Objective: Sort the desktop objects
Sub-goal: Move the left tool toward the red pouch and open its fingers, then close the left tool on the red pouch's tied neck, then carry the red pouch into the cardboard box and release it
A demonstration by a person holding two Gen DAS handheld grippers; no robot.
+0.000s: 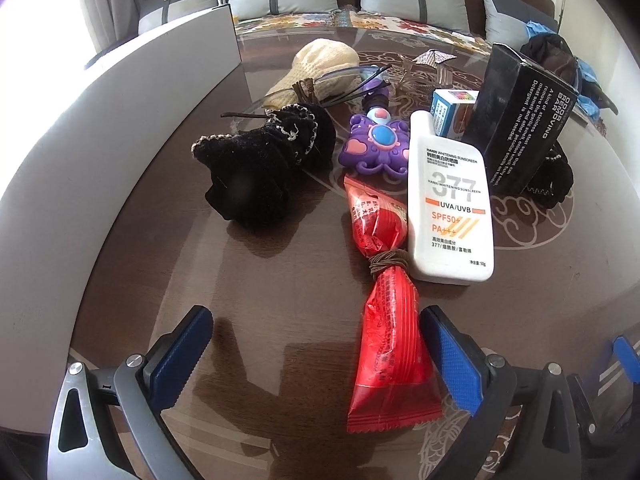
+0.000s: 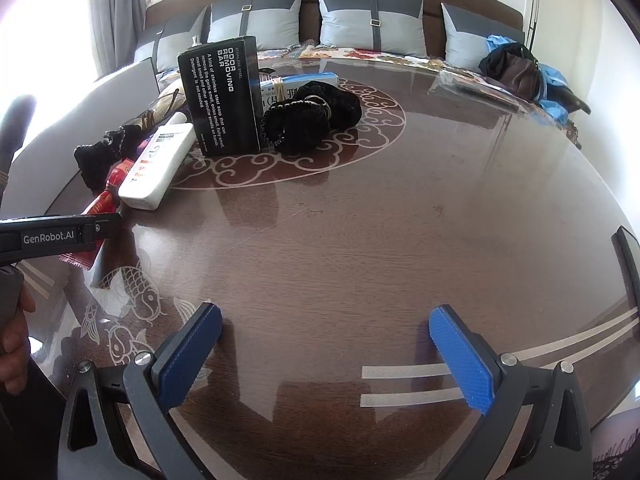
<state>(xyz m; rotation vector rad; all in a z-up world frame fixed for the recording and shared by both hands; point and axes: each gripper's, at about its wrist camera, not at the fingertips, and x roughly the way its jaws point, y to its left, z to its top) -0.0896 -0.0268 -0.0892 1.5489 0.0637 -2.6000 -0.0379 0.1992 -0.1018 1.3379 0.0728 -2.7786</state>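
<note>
Evidently, left gripper (image 1: 316, 354) spread wide, long red crinkled foil packet (image 1: 386, 344) lying between its blue pads, untouched, right gripper (image 2: 326, 354) likewise spread, nothing held.

Both wrist views low, facing sofa (image 2: 320, 12), sharing perhaps sunscreen bottle (image 1: 448, 200).

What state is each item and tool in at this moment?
left tool: open, red packet's lower end between its fingers, not gripped
right tool: open, empty, over bare table
red packet: lying flat, sealed, cord tied round its middle
sunscreen bottle: lying flat, capped
black box: standing upright, closed
black knitted item: crumpled, on table
purple toy: lying flat
</note>
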